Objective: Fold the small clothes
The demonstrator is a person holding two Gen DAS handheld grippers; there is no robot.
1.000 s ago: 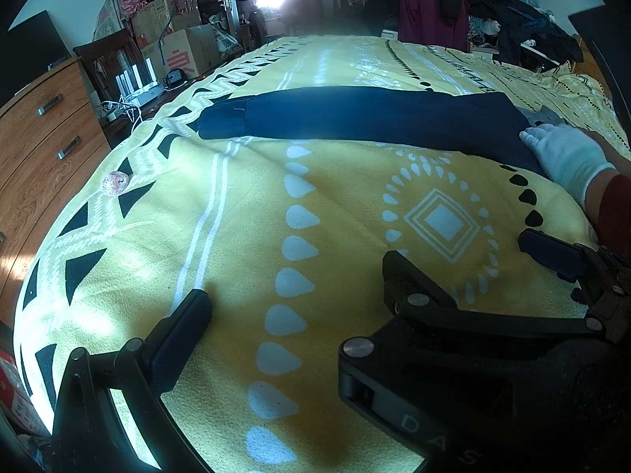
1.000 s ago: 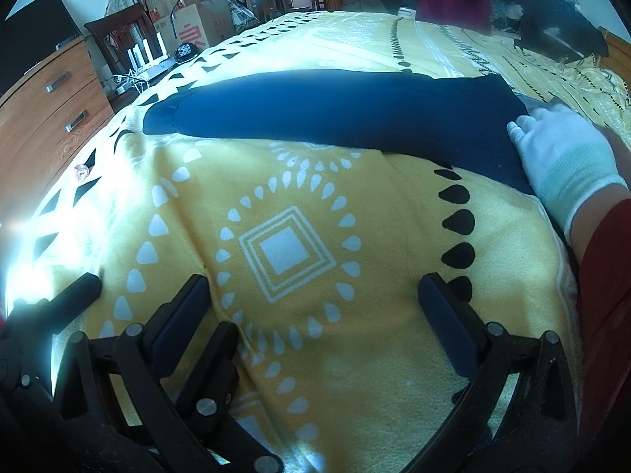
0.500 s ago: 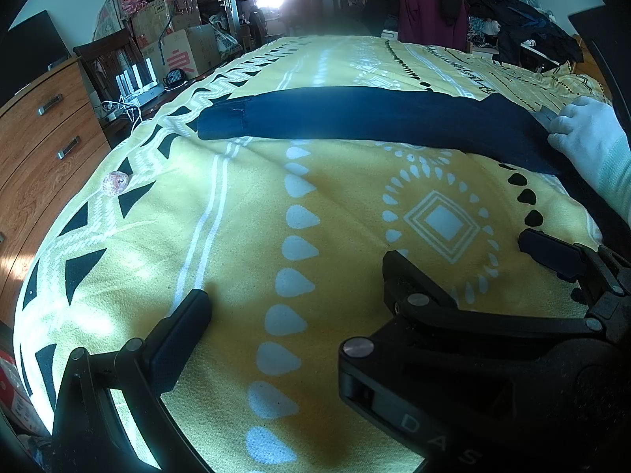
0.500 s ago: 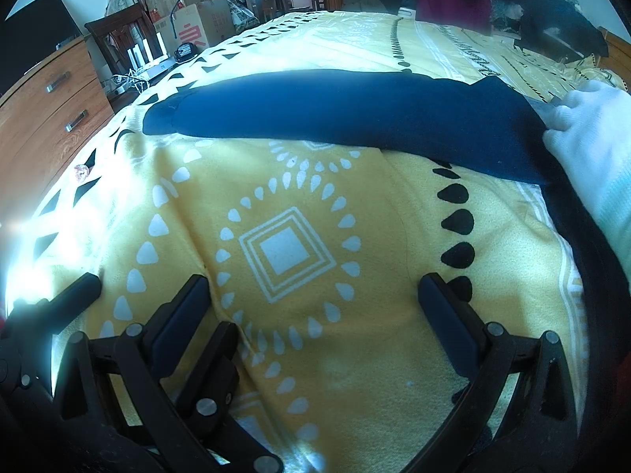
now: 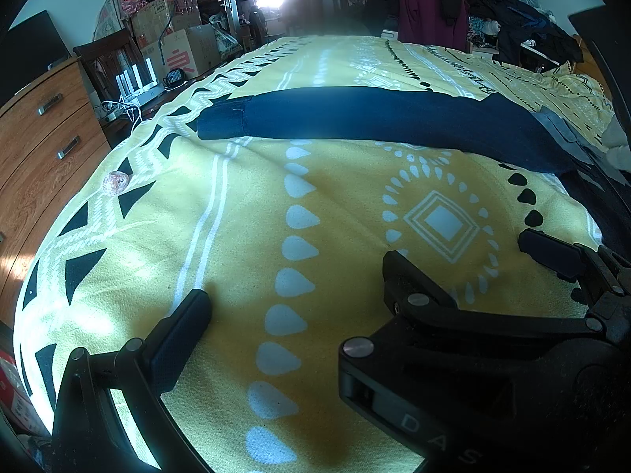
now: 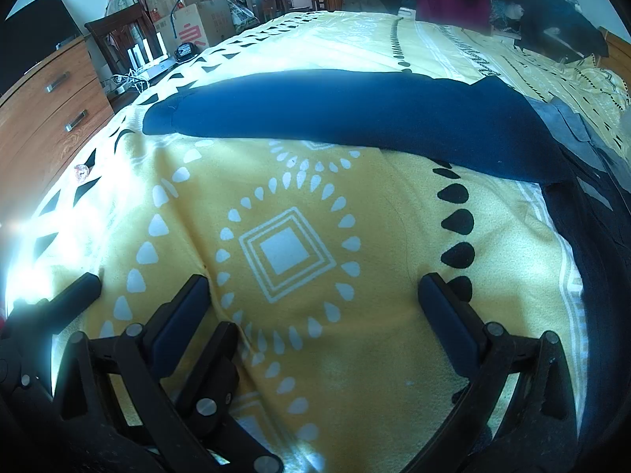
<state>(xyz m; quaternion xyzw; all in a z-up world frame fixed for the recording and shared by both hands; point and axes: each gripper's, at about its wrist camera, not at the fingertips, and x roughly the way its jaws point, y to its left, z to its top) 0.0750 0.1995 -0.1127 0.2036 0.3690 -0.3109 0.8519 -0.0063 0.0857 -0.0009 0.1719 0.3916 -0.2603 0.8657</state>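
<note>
Navy trousers [image 5: 378, 120] are laid flat, folded lengthwise into one long band, across the far half of a yellow patterned blanket [image 5: 244, 236]; in the right wrist view the same garment [image 6: 355, 114] is seen stretching from a cuffed end at the left to a wider end at the right. At the far left a wooden dresser [image 5: 35, 146] is seen beside the bed, and a small pinkish ball [image 5: 115, 182] is seen resting on the blanket near that edge, well apart from the trousers. The left gripper [image 5: 295, 287] is held low over the near part of the blanket, its jaws spread wide with nothing between them. The right gripper [image 6: 313, 295] is set just beside it, likewise spread and empty, over the white diamond motif. At the far right, grey fabric [image 5: 560, 130] is seen touching the trousers' wide end.
</note>
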